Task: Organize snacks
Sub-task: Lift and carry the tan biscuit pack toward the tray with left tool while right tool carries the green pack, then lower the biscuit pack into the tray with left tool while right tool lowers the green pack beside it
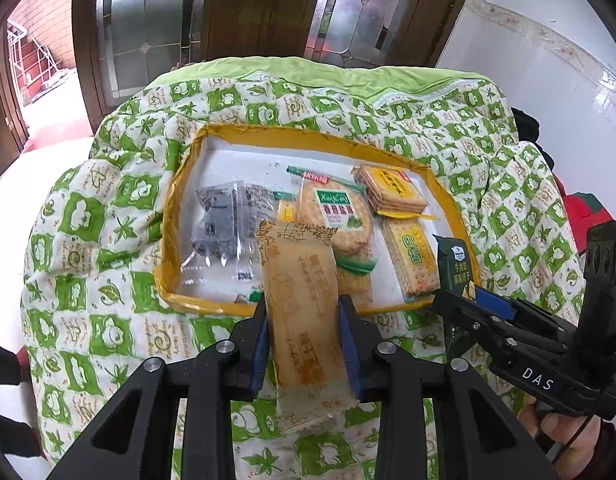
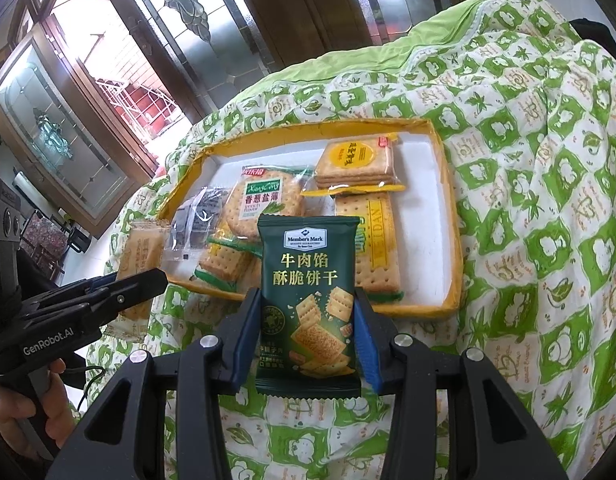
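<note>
A shallow yellow-rimmed tray (image 1: 228, 136) (image 2: 447, 200) lies on a green-and-white quilt and holds several snack packets. My left gripper (image 1: 304, 304) is shut on a tan cracker packet (image 1: 304, 312), held just above the tray's near edge; the packet also shows in the right wrist view (image 2: 142, 252). My right gripper (image 2: 308, 304) is shut on a dark green Member's Mark biscuit packet (image 2: 308, 300), held upright at the tray's near edge. That packet also shows in the left wrist view (image 1: 455, 264), at the tray's right corner.
In the tray lie a clear packet of dark pieces (image 1: 224, 220), a round cracker packet (image 1: 335, 216), a yellow cracker packet (image 1: 391, 192) and a long green-trimmed cracker packet (image 1: 411, 260). The quilt (image 1: 88, 240) spreads all round. Wooden glass-paned doors (image 1: 264, 8) stand behind.
</note>
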The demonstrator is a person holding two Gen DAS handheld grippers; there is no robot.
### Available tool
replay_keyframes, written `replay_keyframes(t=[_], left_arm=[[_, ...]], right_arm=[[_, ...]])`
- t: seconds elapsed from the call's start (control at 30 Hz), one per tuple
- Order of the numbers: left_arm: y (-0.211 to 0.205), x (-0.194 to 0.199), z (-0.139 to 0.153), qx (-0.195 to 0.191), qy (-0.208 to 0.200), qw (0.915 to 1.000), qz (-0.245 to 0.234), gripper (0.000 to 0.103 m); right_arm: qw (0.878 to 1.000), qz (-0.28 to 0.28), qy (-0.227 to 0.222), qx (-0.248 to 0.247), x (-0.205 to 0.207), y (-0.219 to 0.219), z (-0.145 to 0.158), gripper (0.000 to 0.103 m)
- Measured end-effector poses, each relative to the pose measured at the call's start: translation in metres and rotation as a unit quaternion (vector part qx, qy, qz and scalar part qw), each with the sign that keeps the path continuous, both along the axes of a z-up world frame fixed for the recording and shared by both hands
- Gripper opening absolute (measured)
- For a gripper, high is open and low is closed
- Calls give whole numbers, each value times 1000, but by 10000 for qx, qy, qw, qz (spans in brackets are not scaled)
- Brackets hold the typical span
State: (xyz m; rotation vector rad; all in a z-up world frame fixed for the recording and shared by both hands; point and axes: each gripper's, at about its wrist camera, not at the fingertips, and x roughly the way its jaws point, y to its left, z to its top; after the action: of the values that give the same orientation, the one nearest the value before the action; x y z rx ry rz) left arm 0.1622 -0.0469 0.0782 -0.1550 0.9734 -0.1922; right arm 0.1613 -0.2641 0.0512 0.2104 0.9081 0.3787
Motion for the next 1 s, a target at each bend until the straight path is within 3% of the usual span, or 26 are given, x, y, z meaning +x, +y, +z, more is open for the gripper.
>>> replay_keyframes(t=[0.23,0.5,1.0], left_arm=[[5,15,8,-26,-43,10000,-2,33],[4,39,-3,-170,205,9996,-34,33],[12,90,-14,-130,385,9992,42,33]], right_arm=[[9999,-37,103,107,13,-3,2,43],[9994,1,309,162,31,0,0,43],[9988,167,441,-127,55,22,-9,43]])
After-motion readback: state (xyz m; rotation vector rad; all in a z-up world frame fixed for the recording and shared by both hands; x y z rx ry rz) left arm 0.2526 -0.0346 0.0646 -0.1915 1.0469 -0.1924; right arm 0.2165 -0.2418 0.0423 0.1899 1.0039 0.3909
